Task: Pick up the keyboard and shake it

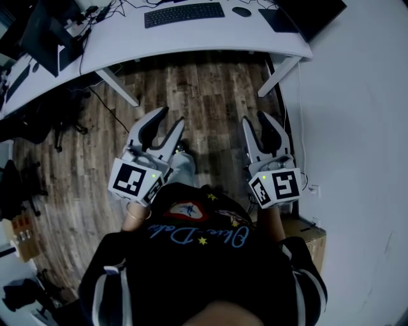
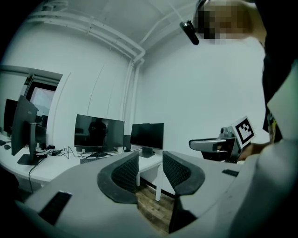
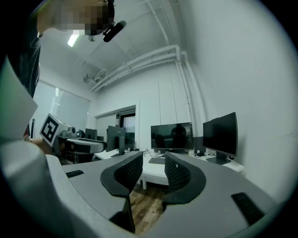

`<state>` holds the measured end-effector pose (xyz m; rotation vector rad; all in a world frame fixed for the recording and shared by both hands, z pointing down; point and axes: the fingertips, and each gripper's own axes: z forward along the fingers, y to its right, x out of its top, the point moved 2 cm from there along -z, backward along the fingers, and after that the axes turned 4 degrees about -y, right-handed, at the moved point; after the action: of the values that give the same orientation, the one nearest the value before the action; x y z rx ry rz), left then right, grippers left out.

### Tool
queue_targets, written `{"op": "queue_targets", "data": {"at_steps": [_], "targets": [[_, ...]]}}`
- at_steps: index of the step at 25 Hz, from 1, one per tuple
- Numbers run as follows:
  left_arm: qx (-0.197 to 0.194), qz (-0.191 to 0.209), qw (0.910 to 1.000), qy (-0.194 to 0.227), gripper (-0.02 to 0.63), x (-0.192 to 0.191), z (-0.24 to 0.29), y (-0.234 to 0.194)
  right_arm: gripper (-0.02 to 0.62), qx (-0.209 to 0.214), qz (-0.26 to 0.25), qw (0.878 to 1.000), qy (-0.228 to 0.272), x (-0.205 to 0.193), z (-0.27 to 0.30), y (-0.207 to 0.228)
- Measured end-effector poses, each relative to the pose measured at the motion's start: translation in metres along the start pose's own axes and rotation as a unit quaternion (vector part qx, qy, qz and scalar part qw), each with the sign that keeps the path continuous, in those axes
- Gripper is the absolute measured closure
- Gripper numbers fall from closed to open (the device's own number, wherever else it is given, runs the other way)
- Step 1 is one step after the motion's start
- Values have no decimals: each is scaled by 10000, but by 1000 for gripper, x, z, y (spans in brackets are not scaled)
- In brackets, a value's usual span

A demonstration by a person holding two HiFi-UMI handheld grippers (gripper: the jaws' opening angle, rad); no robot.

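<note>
Head view: The keyboard [image 1: 184, 14] is lying flat on the white desk [image 1: 191, 39], well ahead of both tools, with a mouse [image 1: 241, 11] just beside its right end. The left gripper [image 1: 171, 118] and the right gripper [image 1: 256, 118] are hovering side by side over the wooden floor [image 1: 204, 83], well short of the desk edge. Both are pointing toward the desk.

Left gripper view: The left gripper [image 2: 150, 159] is holding its jaws spread, with nothing between the ribbed pads [image 2: 126, 171]; only floor and a desk leg are showing through the gap. Two dark monitors [image 2: 99, 132] are standing on the desk beyond.

Right gripper view: The right gripper [image 3: 153, 167] is likewise standing spread and empty. The keyboard [image 3: 157, 161] is showing far off through the gap, untouched.

Handling: The keyboard is likely light, stiff and long, with smooth plastic edges that may be slipping under a shallow pinch. Taking hold at the two short ends, one gripper per end, with the pads clamping top and underside, should be keeping it level while shaking. A pinch on the keycaps alone is risking pressed or popped keys. Whether a cable is attached cannot be told.
</note>
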<state>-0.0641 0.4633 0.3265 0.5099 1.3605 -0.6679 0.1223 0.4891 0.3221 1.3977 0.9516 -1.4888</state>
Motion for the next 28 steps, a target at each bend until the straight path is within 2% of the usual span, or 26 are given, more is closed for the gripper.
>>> {"op": "queue_targets", "data": {"at_steps": [4,12,28], "targets": [[-87,-41,9999,62,465,-1,18,-24,479,-54,25,10000,-67,-1,28,8],[-24,-168,9999,33,460,-1,59,-86,472,-12,75,9999,-146,3,99,26],[-29,-455,9990,-16,453,12,113,-218,469,0,42,9994,-356,23,239,24]]}}
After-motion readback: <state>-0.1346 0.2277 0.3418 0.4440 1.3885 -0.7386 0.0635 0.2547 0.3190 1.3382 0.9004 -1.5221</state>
